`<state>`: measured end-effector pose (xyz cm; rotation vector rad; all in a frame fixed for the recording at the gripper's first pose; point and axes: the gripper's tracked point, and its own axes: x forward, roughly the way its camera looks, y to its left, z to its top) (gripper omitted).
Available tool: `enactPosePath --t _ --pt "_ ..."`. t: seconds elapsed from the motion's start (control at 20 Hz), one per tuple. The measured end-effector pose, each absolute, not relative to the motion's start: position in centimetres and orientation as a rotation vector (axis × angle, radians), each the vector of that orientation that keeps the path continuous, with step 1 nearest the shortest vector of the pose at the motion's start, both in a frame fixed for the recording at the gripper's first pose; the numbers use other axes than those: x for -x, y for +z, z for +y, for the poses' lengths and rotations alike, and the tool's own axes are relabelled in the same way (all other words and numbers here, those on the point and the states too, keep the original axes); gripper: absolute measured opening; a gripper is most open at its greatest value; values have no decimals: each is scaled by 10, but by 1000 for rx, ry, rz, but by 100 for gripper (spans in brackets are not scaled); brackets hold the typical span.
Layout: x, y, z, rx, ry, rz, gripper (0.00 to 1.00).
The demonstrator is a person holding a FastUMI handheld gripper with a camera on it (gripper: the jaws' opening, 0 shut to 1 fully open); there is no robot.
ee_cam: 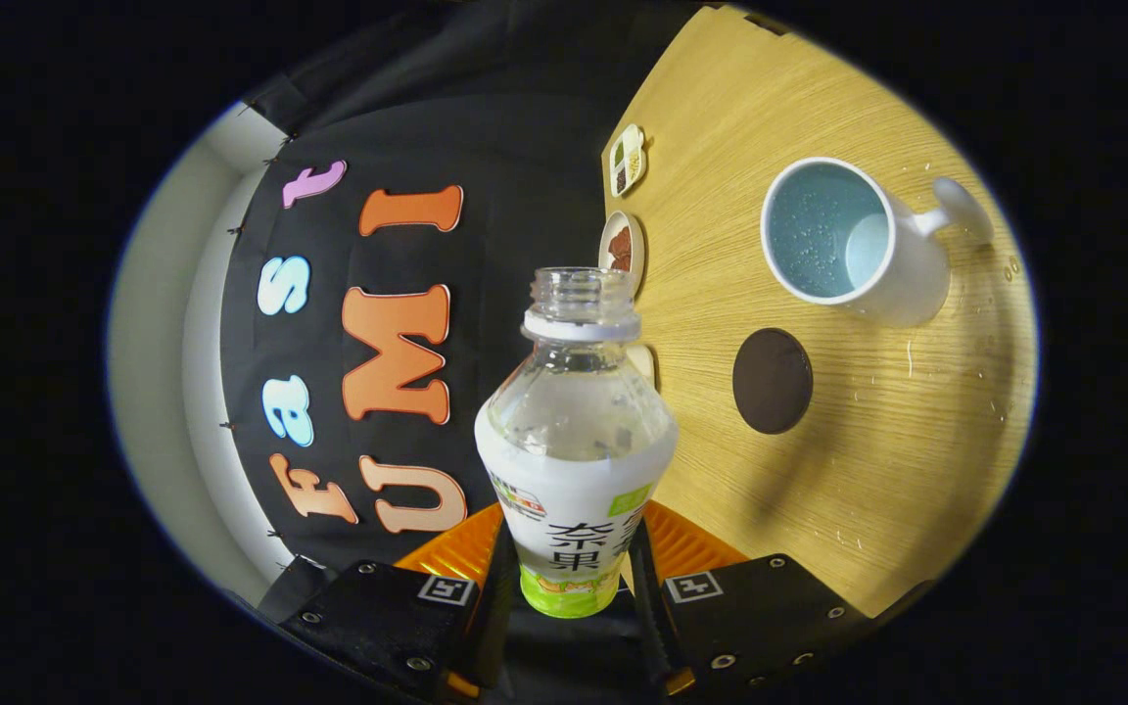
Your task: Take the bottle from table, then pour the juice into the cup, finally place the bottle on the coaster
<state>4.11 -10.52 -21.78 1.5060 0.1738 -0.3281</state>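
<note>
Fingers [571, 578] clamped on the bottle [575, 460], one pressing each side of its labelled lower body, and we have it firmly held between them. Its neck points straight ahead of the fingers, the mouth open with no cap on it, a white ring just under the thread. We can see through the clear upper part, where droplets cling to the inside wall; how much liquid is left we cannot tell.

Moving to the right of the bottle's neck, we see the table [877, 470], its wooden top tipped on its side in our view. Just beyond the bottle's mouth and slightly right, two small dishes [623, 245] sit along the table's edge near the booth wall, one holding something brown, the farther one split into little compartments.

Further right, a dark round coaster [772, 381] lies flat on the table, ahead of the fingers and to the right of the bottle, nothing on it, well apart from the bottle.

Further out still, beyond the coaster, stands the cup [853, 240], white outside and pale blue inside, its handle turned away from the bottle. Its inside is wet with beads and bubbles. Small drops speckle the table around the cup and past the coaster.
</note>
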Motion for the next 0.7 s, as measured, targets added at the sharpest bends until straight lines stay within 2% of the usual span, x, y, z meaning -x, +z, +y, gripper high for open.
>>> enactPosePath --t 0.7 --pt "-39 -221 -119 -1648 -365 129 56"
